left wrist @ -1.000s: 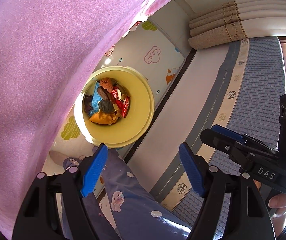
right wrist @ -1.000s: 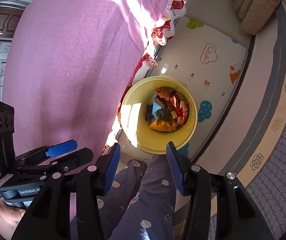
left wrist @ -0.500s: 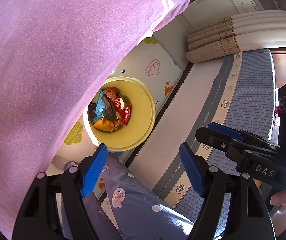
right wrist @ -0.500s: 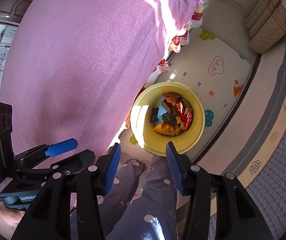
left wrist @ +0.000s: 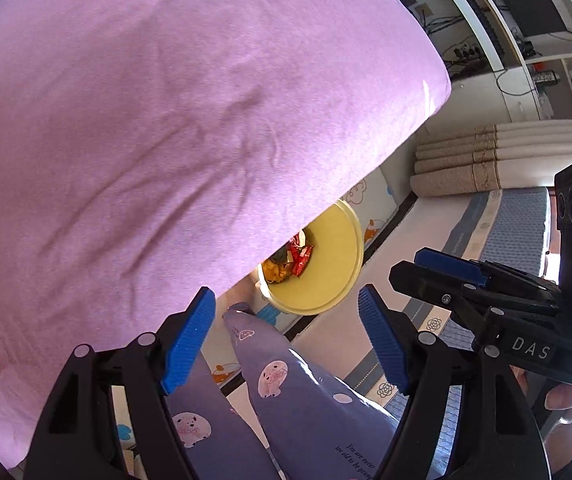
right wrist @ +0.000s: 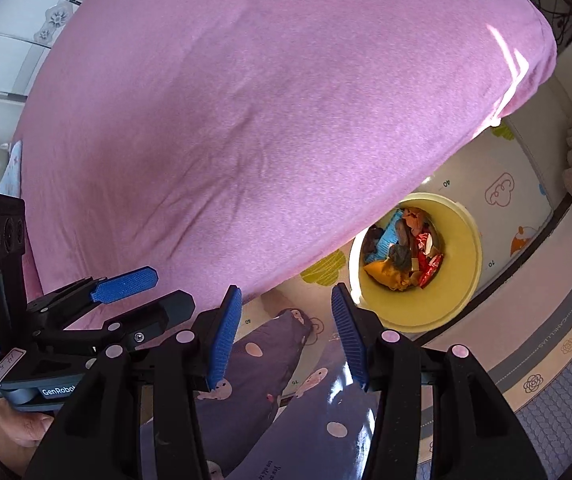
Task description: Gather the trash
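Observation:
A yellow bin (right wrist: 462, 280) stands on the floor beside the bed, holding crumpled wrappers (right wrist: 402, 252) in red, orange and blue. The bed's edge hides part of the yellow bin (left wrist: 326, 280) in the left wrist view, where only a few wrappers (left wrist: 294, 258) show. My left gripper (left wrist: 286, 336) is open with nothing between its blue pads. My right gripper (right wrist: 286, 332) is open too, narrower, and empty. Both hang above the bed's edge and the person's legs, short of the bin. Each view catches the other one: right gripper (left wrist: 426, 270), left gripper (right wrist: 145, 292).
A pink-sheeted bed (right wrist: 265, 120) fills the upper left of both views. The person's legs in purple printed trousers (left wrist: 306, 400) are below the grippers. A cartoon play mat (right wrist: 506, 200), a grey-blue rug (left wrist: 506, 232) and rolled beige mats (left wrist: 458, 168) lie beyond the bin.
Both grippers have swung away from the bin and over the bed. The pink sheet fills more of each view and now covers part of the bin. Jaw widths are unchanged.

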Demonstrator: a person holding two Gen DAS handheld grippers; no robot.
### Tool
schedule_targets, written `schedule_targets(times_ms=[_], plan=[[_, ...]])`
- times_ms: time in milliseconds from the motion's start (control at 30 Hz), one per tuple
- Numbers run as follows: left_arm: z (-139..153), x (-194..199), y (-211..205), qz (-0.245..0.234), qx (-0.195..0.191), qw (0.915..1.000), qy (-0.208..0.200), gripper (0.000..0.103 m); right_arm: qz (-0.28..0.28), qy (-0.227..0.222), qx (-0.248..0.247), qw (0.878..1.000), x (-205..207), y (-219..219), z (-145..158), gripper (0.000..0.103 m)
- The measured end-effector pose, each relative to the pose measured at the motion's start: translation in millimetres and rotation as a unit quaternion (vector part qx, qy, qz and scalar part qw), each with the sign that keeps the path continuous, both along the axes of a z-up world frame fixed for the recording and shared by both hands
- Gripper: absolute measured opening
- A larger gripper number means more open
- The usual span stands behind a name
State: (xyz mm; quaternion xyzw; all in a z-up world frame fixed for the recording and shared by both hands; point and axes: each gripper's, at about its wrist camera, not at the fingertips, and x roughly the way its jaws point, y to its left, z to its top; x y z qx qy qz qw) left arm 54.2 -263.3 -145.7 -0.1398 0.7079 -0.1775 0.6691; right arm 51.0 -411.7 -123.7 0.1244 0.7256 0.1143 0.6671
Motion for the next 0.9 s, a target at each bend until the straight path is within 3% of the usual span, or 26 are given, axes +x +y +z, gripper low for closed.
schedule_targets(times_ms=[300, 500, 567, 767, 900], plan=[[19, -15, 111, 0.082, 0.016, 0.9961, -0.026, 0.076, 0.084, -0.038, 0.013, 0.996, 14, 111, 16, 0.047], [54, -30, 154, 0.118, 0.051, 0.9888, -0.076, 0.083, 0.134, -0.118, -0.013, 0.984, 17, 154, 55, 0.049], [69, -32, 166, 0.13, 0.065, 0.9848, -0.095, 0.085, 0.145, -0.154, -0.021, 0.977, 16, 161, 73, 0.062], [122, -44, 192, 0.194, 0.126, 0.9617, -0.147, 0.096, 0.184, -0.235, -0.026, 0.954, 21, 173, 124, 0.072], [167, -56, 199, 0.249, 0.154, 0.9354, -0.198, 0.099, 0.202, -0.276, -0.013, 0.94, 21, 178, 159, 0.079]])
